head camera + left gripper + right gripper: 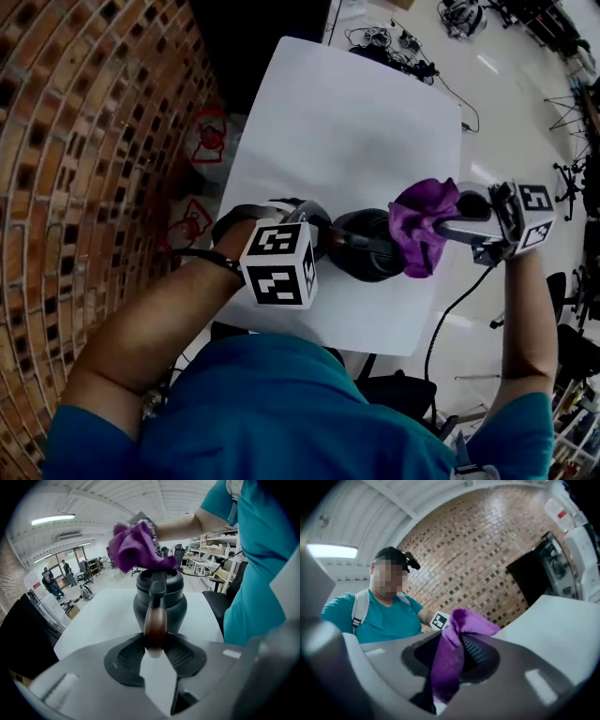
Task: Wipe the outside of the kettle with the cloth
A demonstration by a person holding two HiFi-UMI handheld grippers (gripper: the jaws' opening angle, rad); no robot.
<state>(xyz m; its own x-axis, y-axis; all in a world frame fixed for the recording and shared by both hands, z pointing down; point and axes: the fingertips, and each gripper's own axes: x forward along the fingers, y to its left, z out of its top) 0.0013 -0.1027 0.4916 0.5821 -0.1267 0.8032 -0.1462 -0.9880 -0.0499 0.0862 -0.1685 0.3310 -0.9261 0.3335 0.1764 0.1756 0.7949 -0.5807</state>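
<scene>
A dark round kettle (pixel 364 246) (pixel 159 599) stands on the white table (pixel 347 122). Its brown wooden handle (pixel 155 623) sits between the pads of my left gripper (pixel 154 651), which is shut on it. My left gripper (pixel 314 234) shows in the head view behind its marker cube. The purple cloth (pixel 422 223) (pixel 133 548) (pixel 450 656) hangs bunched from my right gripper (pixel 452 658) (pixel 450 225), which is shut on it. The cloth is over the kettle's top and right side; whether it touches the kettle I cannot tell.
A brick wall (pixel 84 141) runs along the left of the table. Cables (pixel 394 47) and stands lie on the shiny floor beyond the far edge. A black cable (pixel 445 328) drops from the right gripper. Shelves (pixel 211 555) and people stand far off.
</scene>
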